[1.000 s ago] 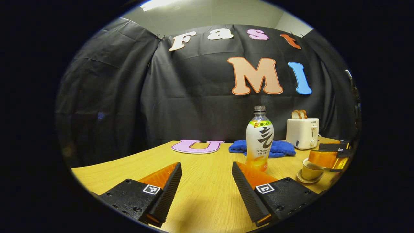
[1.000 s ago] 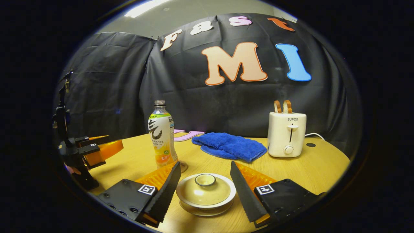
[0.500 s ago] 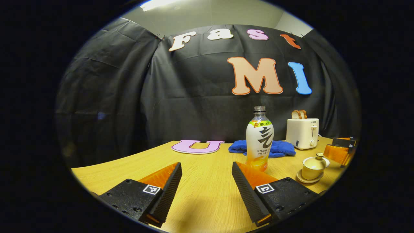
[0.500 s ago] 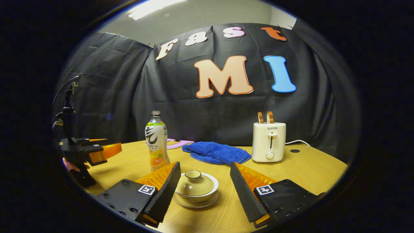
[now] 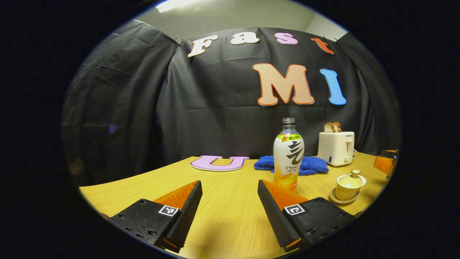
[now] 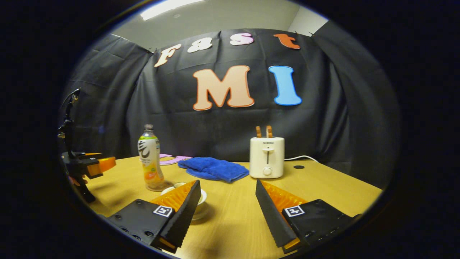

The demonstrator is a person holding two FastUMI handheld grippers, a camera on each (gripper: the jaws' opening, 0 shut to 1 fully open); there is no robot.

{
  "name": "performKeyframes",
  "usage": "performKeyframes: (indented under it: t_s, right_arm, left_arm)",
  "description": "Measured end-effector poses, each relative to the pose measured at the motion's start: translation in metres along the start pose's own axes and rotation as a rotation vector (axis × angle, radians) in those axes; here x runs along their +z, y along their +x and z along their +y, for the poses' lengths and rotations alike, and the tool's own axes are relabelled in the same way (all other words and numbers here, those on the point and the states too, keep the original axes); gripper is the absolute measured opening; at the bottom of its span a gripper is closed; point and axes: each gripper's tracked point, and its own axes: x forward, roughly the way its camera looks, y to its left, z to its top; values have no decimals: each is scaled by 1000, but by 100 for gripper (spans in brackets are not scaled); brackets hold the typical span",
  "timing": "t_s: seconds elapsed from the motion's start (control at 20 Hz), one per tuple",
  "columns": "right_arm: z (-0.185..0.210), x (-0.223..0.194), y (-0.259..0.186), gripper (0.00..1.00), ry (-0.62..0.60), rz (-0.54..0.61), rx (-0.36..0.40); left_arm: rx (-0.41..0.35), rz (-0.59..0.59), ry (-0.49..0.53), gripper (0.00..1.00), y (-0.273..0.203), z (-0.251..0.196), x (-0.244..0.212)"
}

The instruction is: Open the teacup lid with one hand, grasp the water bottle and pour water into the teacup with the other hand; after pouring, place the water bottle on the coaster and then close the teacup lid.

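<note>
Table (image 5: 230, 219), wood-grain top. Items left to right in the left gripper view: left gripper (image 5: 230, 205), jaws spread wide, nothing between them; water bottle (image 5: 288, 154), upright, uncapped, just in front of a blue towel (image 5: 311, 164); toaster (image 5: 336, 148) (bread in its slots) behind; lidded teacup (image 5: 348, 185) on its saucer, right of the bottle. Right gripper (image 6: 228, 205), in the right gripper view: jaws wide apart, holding nothing, teacup partly hidden behind its left finger.

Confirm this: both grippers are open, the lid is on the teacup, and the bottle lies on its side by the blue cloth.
One error: the bottle stands upright, as the left gripper view shows. The lid is on the teacup, near the blue cloth, and both grippers are open.
</note>
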Motion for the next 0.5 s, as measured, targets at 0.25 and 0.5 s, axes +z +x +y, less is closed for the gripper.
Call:
performKeyframes:
  t_s: [0.25, 0.5]
  right_arm:
    - [-32, 2, -9, 96, -7, -5, -120]
    - [-43, 2, -12, 98, -8, -7, -161]
  left_arm:
    - [1, 0, 0, 91, 0, 1, 0]
    - [4, 0, 1, 91, 0, 1, 0]
